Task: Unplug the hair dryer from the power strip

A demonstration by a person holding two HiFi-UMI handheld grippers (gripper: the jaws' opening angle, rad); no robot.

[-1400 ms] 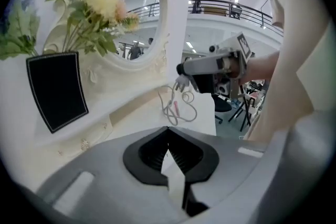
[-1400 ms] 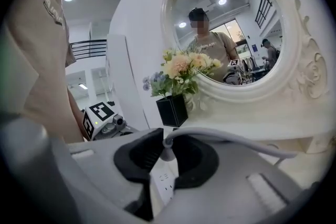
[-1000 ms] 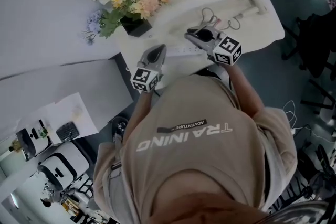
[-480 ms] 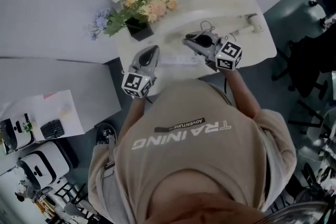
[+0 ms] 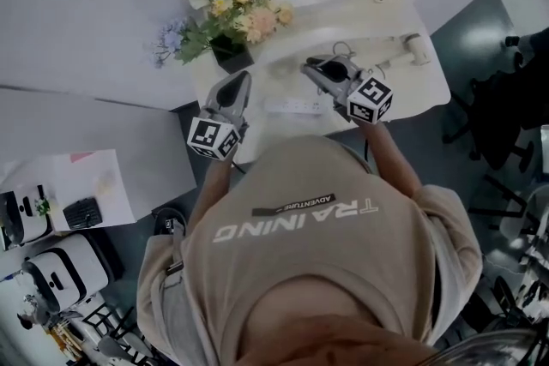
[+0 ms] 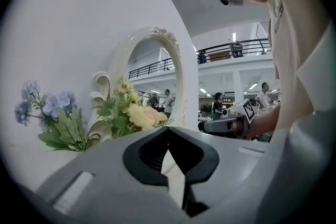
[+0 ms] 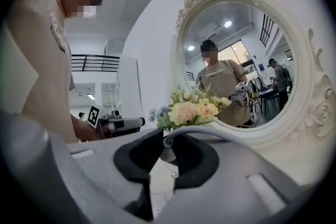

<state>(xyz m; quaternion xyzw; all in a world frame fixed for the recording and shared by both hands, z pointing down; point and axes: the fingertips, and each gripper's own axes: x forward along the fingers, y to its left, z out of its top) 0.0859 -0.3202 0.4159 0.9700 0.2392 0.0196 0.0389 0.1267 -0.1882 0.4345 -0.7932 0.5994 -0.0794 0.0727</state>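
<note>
White plastic hair dryer [image 5: 410, 49] lies near the worktop's [image 5: 412, 86] right edge. Right gripper [image 7: 164, 140] clamps the plug end of a thin grey cord [image 7: 200, 129], the plug itself mostly hidden. Left gripper [image 6: 168, 131], closed and empty, hangs beside the white power strip [image 5: 292, 106].

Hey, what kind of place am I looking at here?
Likely a mock dressing-table corner inside a big open hall: ornate white mirror, flower bouquet on a white table, a balcony railing behind.

Shirt [image 5: 317, 270] back: "TRAINING"; smaller "ADVENTURE" above; both upside down.
</note>
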